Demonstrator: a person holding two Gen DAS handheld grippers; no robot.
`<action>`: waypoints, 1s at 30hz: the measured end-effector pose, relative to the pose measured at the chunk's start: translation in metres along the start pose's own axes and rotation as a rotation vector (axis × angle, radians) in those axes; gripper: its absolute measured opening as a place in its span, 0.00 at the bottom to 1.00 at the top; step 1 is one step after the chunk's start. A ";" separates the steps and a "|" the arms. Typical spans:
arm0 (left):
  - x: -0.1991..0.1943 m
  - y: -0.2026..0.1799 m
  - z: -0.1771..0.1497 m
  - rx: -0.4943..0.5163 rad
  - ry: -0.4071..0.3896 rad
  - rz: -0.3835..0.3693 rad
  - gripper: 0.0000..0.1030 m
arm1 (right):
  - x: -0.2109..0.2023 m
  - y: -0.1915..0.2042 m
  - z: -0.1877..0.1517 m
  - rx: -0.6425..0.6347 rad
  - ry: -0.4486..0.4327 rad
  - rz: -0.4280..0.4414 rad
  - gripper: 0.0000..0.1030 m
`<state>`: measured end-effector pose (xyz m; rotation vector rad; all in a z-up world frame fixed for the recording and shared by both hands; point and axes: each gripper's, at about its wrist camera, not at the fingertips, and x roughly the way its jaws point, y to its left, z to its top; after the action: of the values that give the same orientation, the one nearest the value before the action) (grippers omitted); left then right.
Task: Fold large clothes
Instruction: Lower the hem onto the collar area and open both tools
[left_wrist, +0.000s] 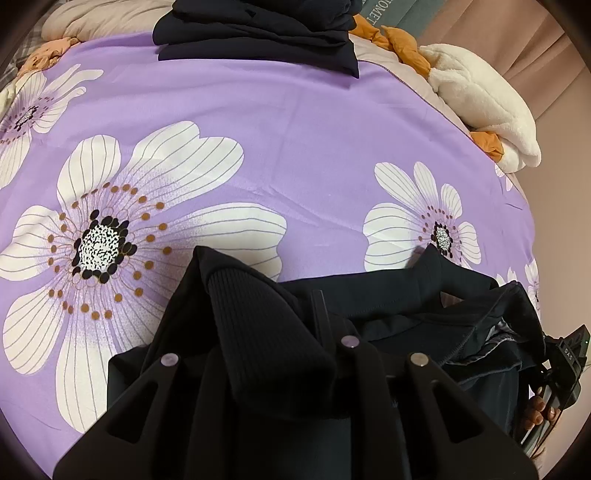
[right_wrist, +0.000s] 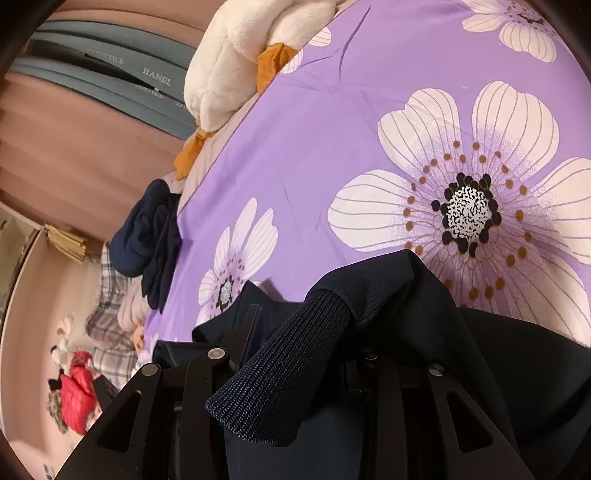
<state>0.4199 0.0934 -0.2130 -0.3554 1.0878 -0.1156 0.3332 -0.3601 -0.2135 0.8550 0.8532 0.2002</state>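
Both clamped on the dark jacket (left_wrist: 258, 350), held above the purple bed (left_wrist: 295, 147): left gripper (left_wrist: 266, 332) and right gripper (right_wrist: 314, 350) pinching ribbed cuffs. Best lowered evenly, kept taut, laid flat.

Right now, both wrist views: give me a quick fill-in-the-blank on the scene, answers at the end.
1. The bedspread is ____ with white flowers.
2. Each gripper holds a sleeve of the dark garment by its ribbed ____.
3. The folded dark clothes lie at the far edge of the spread, and the plush toy beside them is ____ in colour.
4. The left gripper and right gripper are both ____ on fabric.

Answers: purple; cuff; white; shut
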 end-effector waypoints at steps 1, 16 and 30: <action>0.000 0.000 0.000 0.000 0.000 0.000 0.17 | 0.000 0.000 0.000 0.000 0.000 0.000 0.32; -0.002 -0.002 0.001 -0.010 -0.008 -0.002 0.21 | -0.001 -0.001 0.005 0.041 -0.010 0.039 0.45; -0.013 0.010 0.013 -0.132 -0.038 -0.077 0.36 | -0.004 -0.006 0.013 0.150 -0.066 0.122 0.58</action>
<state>0.4243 0.1094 -0.2003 -0.5162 1.0473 -0.1053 0.3390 -0.3731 -0.2108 1.0497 0.7613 0.2152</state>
